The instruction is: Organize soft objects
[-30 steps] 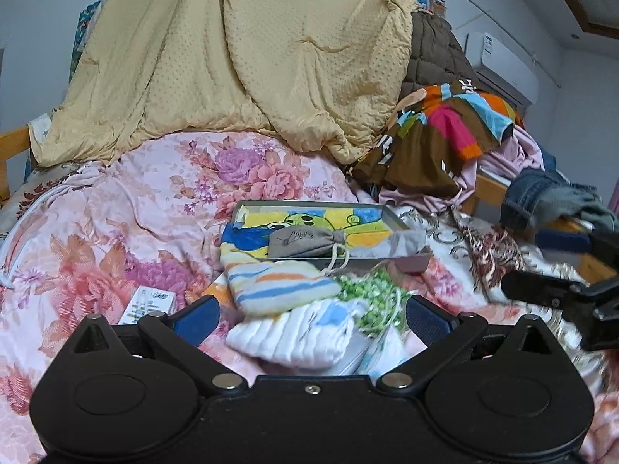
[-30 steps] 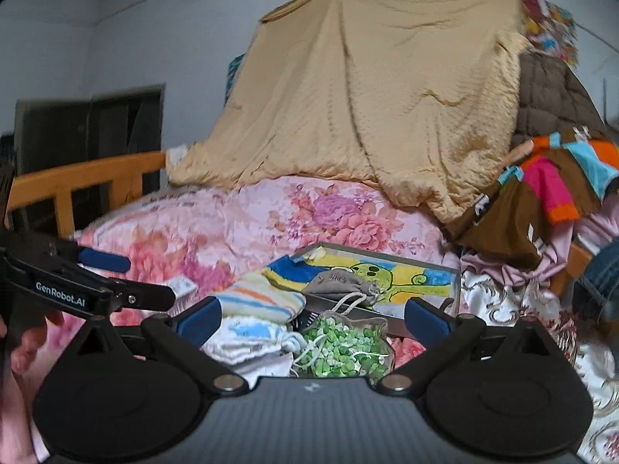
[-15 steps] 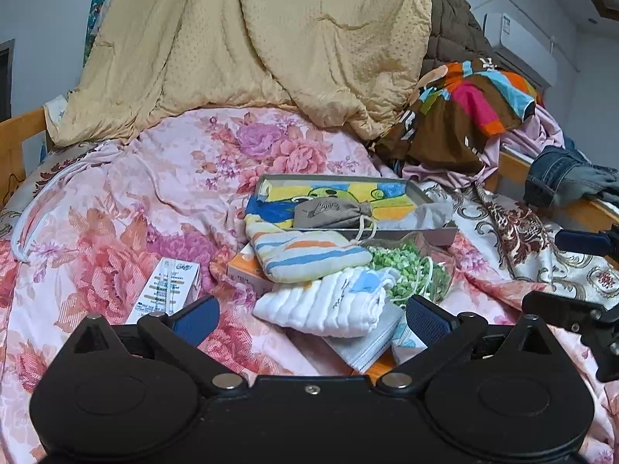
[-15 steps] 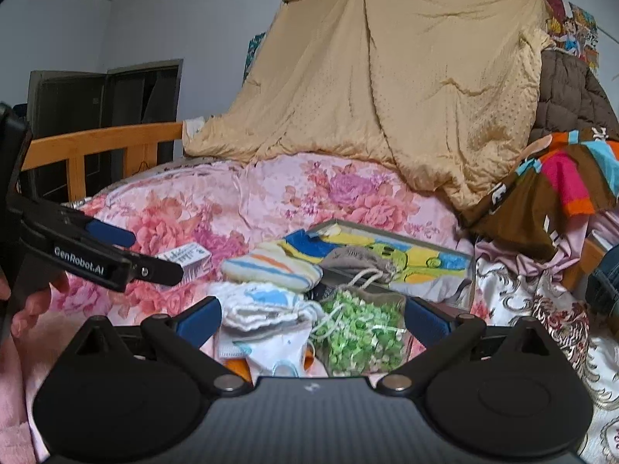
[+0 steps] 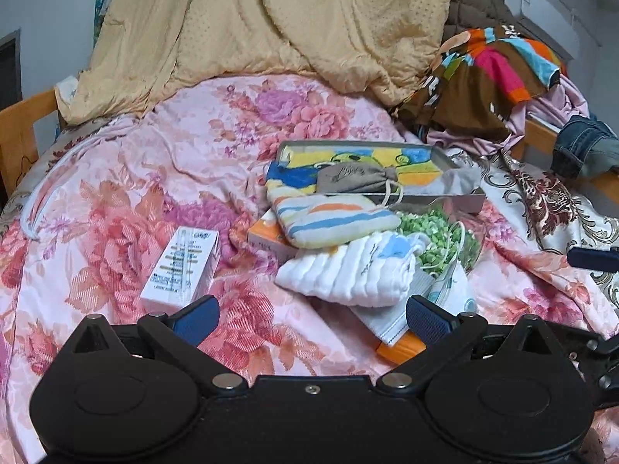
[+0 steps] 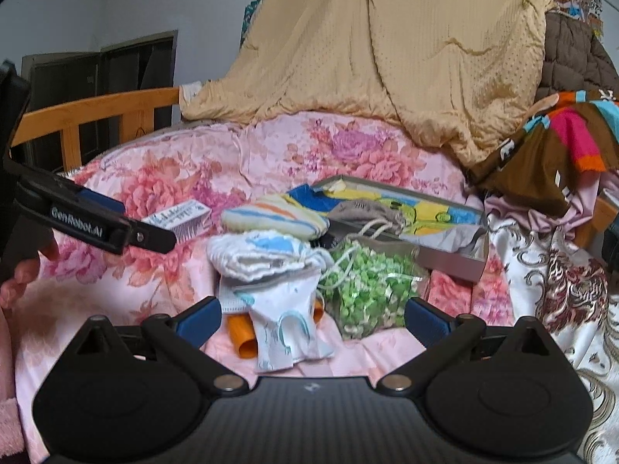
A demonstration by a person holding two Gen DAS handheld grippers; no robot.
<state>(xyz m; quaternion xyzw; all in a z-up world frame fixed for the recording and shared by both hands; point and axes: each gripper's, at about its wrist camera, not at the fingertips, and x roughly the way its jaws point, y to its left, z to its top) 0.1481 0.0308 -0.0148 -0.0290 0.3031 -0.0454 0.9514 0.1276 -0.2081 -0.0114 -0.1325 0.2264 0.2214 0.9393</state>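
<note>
A pile of soft items lies on the floral bedspread [image 5: 127,201]. It holds a white ribbed cloth [image 5: 348,274] [image 6: 267,255], a striped cloth [image 5: 329,220] [image 6: 271,220], a green-patterned pouch [image 5: 441,236] [image 6: 367,282], a grey drawstring bag [image 5: 359,178] [image 6: 363,212] and a face mask [image 6: 282,328]. The grey bag rests in a grey tray [image 5: 464,197] [image 6: 456,263] lined with a cartoon towel. My left gripper [image 5: 309,317] is open and empty, short of the pile. My right gripper [image 6: 313,317] is open and empty, just before the mask.
A white carton [image 5: 182,266] [image 6: 178,218] lies left of the pile. Orange boxes [image 5: 267,236] sit under the cloths. A tan quilt [image 5: 271,31] hangs behind, colourful clothes [image 5: 491,77] pile at right, and a wooden bed rail [image 6: 96,116] runs at left.
Both grippers have drawn back and tilted down; the pile now sits higher and farther in both views. Both stay open and empty.
</note>
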